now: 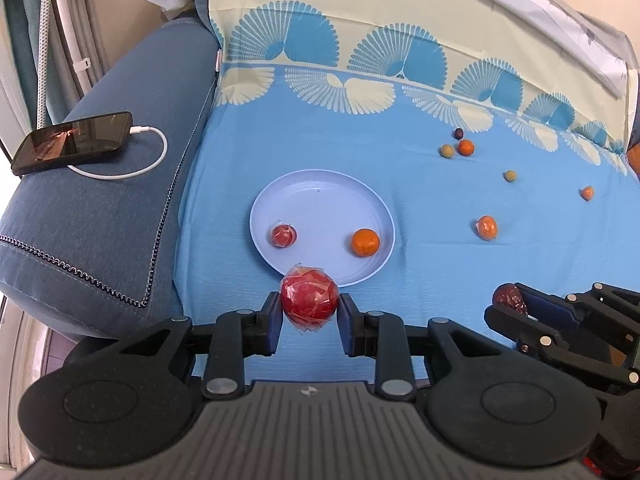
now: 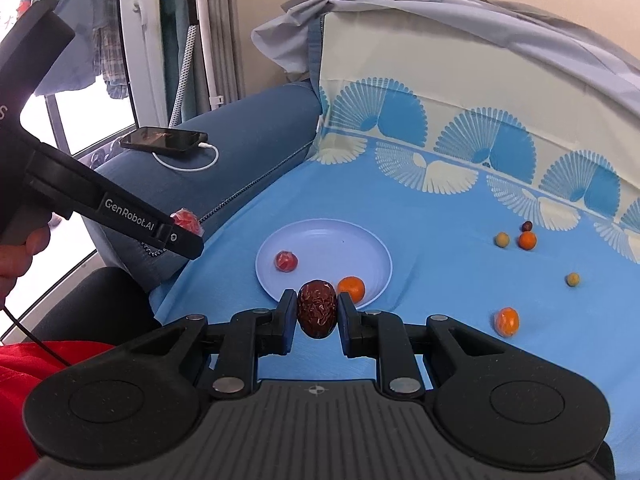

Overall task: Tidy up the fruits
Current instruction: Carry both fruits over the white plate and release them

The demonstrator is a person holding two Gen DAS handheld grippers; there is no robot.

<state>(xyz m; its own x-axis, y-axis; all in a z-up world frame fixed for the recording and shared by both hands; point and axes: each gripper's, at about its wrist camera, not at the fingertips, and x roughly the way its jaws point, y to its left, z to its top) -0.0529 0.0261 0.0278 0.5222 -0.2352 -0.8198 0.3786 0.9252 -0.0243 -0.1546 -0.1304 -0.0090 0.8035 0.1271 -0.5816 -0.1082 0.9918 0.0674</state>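
Observation:
My left gripper [image 1: 309, 304] is shut on a red fruit wrapped in clear plastic [image 1: 309, 295], just in front of the near rim of a pale blue plate [image 1: 320, 196]. On the plate lie a small wrapped red fruit [image 1: 283, 235] and an orange [image 1: 365, 242]. My right gripper [image 2: 317, 312] is shut on a wrinkled dark red date [image 2: 316, 307], also near the plate's [image 2: 332, 244] front edge. In the left wrist view the right gripper [image 1: 516, 308] shows at the right with the date [image 1: 509, 297]. The left gripper [image 2: 188, 236] appears at the left of the right wrist view with the wrapped fruit [image 2: 185, 220].
Several small fruits lie loose on the blue cloth [image 1: 420, 184] to the right: a wrapped orange one [image 1: 487, 227], an orange [image 1: 465, 147], green ones [image 1: 447, 151] and a dark one [image 1: 458, 133]. A phone [image 1: 74, 141] on a charging cable rests on the blue sofa arm [image 1: 112, 208]. A hand [image 2: 20, 252] holds the left gripper.

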